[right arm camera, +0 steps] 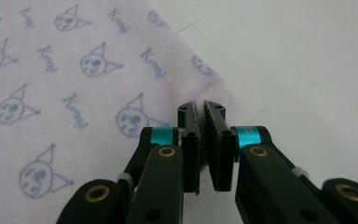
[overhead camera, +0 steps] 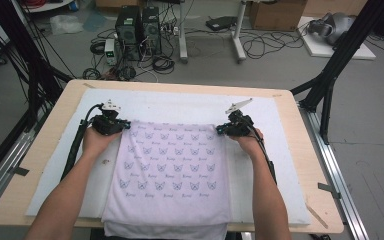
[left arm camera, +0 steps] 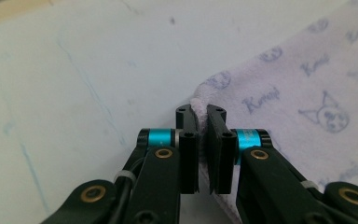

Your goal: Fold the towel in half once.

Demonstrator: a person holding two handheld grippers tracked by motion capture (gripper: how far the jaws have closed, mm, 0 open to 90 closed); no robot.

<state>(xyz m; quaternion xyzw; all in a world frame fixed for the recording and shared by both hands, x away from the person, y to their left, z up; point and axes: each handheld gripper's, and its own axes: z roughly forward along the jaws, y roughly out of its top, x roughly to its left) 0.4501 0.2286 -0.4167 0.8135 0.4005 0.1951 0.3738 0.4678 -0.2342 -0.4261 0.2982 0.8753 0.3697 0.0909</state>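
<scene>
A pale lilac towel (overhead camera: 167, 170) printed with small cat faces lies flat on the white mat (overhead camera: 180, 106), its near edge hanging over the table's front. My left gripper (overhead camera: 124, 126) is shut on the towel's far left corner (left arm camera: 201, 95), the cloth pinched between its black jaws. My right gripper (overhead camera: 221, 130) is shut on the far right corner (right arm camera: 209, 88) in the same way. Both corners lie low against the mat. The person's hands hold the grippers level, one at each side of the towel's far edge.
The white mat covers most of the wooden table (overhead camera: 300, 150), with bare mat beyond the towel and at both sides. Behind the table, computer towers (overhead camera: 137, 27), cables and black frame legs (overhead camera: 330, 75) stand on the floor.
</scene>
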